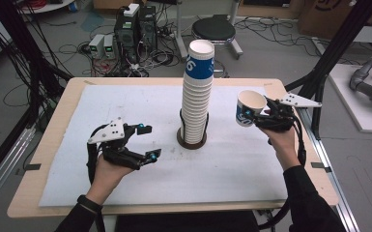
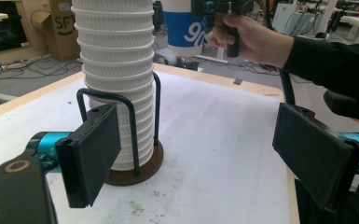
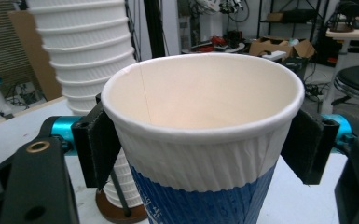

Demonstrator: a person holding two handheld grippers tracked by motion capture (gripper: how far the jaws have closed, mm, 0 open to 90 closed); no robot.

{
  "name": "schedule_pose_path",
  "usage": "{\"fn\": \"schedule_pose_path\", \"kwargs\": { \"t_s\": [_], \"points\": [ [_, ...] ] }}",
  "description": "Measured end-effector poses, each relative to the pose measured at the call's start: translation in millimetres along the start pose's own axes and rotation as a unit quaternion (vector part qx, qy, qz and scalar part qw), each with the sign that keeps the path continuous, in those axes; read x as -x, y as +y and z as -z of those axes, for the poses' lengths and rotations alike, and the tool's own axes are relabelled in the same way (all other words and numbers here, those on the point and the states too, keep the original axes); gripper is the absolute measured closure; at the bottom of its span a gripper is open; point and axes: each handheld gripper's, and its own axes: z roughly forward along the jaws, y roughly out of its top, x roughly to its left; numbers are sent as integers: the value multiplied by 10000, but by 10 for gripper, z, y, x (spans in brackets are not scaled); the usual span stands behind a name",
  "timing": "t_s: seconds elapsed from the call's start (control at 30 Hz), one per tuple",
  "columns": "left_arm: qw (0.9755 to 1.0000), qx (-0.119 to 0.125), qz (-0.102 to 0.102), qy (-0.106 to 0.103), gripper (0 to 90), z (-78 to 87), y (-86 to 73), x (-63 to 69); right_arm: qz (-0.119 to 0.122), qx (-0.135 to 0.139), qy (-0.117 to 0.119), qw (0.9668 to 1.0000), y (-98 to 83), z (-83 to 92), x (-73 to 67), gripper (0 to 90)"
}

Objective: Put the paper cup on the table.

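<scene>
A tall stack of white ribbed paper cups (image 1: 195,96) stands in a black wire holder with a round brown base (image 1: 192,141) at the middle of the table. Its top cup has a blue band. My right gripper (image 1: 257,116) is shut on a single cup (image 1: 249,107), white with a blue lower part, held tilted in the air to the right of the stack. That cup (image 3: 200,140) sits between the black pads (image 3: 98,149). My left gripper (image 1: 150,141) rests open, with nothing in it, left of the stack (image 2: 116,70).
A white mat (image 1: 125,106) covers the wooden table (image 1: 38,159). Black frame posts (image 1: 336,48) rise at the right edge. On the floor behind the table stand a stool (image 1: 214,30), computer boxes (image 1: 135,29) and cables.
</scene>
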Motion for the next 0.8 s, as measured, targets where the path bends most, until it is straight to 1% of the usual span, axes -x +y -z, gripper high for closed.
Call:
{"fn": "schedule_pose_path", "kwargs": {
  "t_s": [0.07, 0.13, 0.17, 0.23, 0.33, 0.5, 0.53, 0.63, 0.73, 0.8],
  "points": [
    [10000, -10, -11, 3, 152, -1, -1, 0, -59, -19, -95, 9999, -27, -18, 30, 231],
    [10000, 3, 6, 6, 152, -3, -2, 1, -190, -71, -124, 9997, -53, -38, 62, 231],
    [10000, 3, 4, 12, 152, -5, -3, 1, -236, -116, -183, 9995, -66, -51, 73, 231],
    [10000, -1, -4, 11, 152, -7, -4, -1, -226, -89, -281, 9993, -101, -68, 87, 232],
    [10000, -19, -3, -8, 152, -9, -6, -3, -144, -22, -533, 9985, -157, -88, 103, 232],
    [10000, -24, -4, -1, 152, -18, -10, -1, -343, -86, -775, 9964, -244, -116, 160, 234],
    [10000, -27, 2, -8, 152, -19, -12, -1, -340, -49, -829, 9960, -264, -122, 171, 234],
    [10000, -34, -3, -5, 152, -20, -13, 0, -383, -96, -865, 9955, -306, -147, 186, 233],
    [10000, -32, -11, 1, 152, -23, -17, -1, -345, -117, -917, 9951, -336, -175, 200, 232],
    [10000, -44, -16, 6, 152, -27, -22, -3, -402, -136, -925, 9948, -351, -194, 217, 232]
  ]
}}
